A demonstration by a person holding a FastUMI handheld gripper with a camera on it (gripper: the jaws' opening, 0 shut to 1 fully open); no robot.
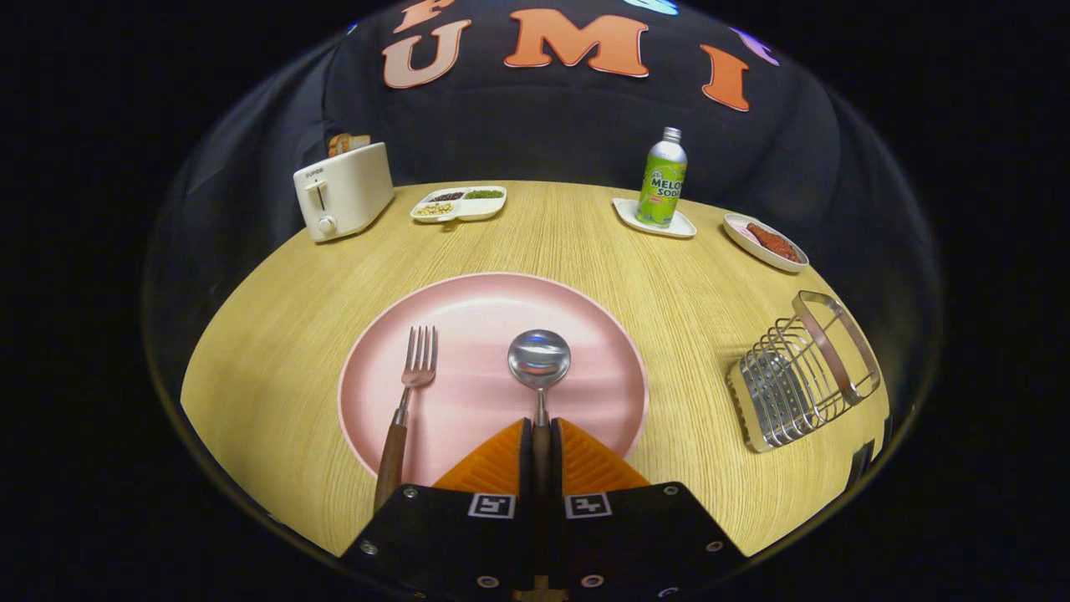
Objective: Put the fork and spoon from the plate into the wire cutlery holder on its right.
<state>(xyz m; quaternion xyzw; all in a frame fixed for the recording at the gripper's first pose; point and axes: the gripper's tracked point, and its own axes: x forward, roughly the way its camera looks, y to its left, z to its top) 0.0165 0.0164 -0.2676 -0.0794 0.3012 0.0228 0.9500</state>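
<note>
Now my gripper [542,443] is closed on the spoon [540,368] handle over the pink plate [468,301], fork [407,401] lying left of it; next I judge a lift rightward to the wire holder [798,372].

The tongs [542,447] are closed on the handle of the spoon [539,361], which lies on the pink plate [468,301] beside the fork [407,400]. The wire cutlery holder [802,372] stands to the right on the counter [276,334].
</note>
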